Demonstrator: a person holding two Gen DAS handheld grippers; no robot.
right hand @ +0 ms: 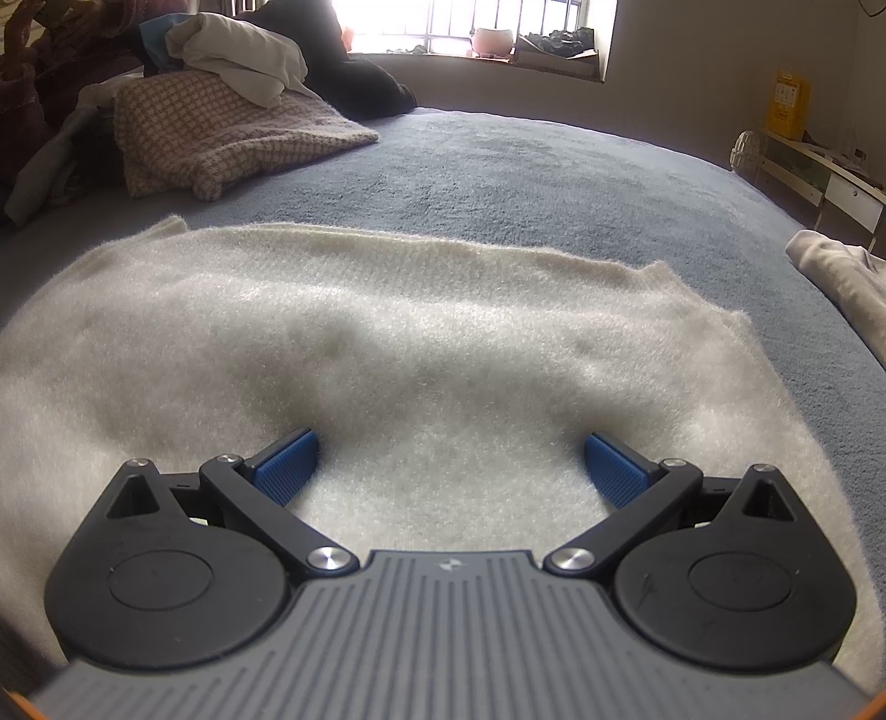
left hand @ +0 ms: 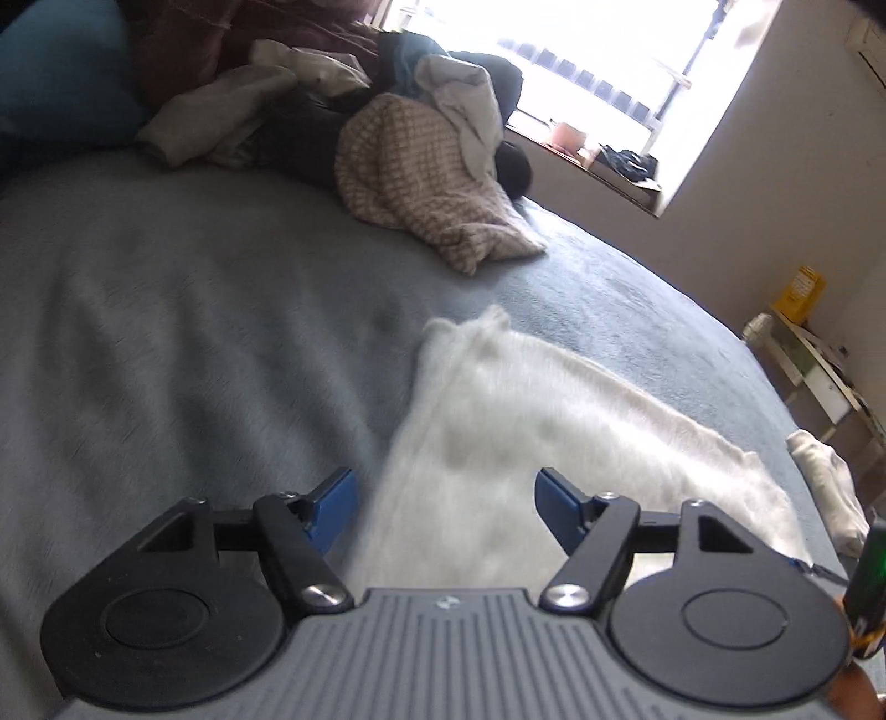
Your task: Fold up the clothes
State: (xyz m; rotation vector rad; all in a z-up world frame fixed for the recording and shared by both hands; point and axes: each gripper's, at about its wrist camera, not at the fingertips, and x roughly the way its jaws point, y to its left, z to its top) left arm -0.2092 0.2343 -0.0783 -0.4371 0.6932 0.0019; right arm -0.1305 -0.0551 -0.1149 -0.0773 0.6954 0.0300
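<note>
1. A white fuzzy knit garment [right hand: 421,343] lies spread flat on the blue-grey bed cover [right hand: 526,160], close to its near edge.
2. The right gripper [right hand: 451,462] sits low over the garment with its jaws wide and nothing clamped between them.
3. The left gripper [left hand: 446,498] hangs above the garment's left edge, jaws apart and empty.
4. A heap of clothes [left hand: 398,138], with a checked knit on top, sits at the bed's far side under the window [left hand: 609,50].
5. A folded white piece [right hand: 841,277] lies at the right edge.
</note>
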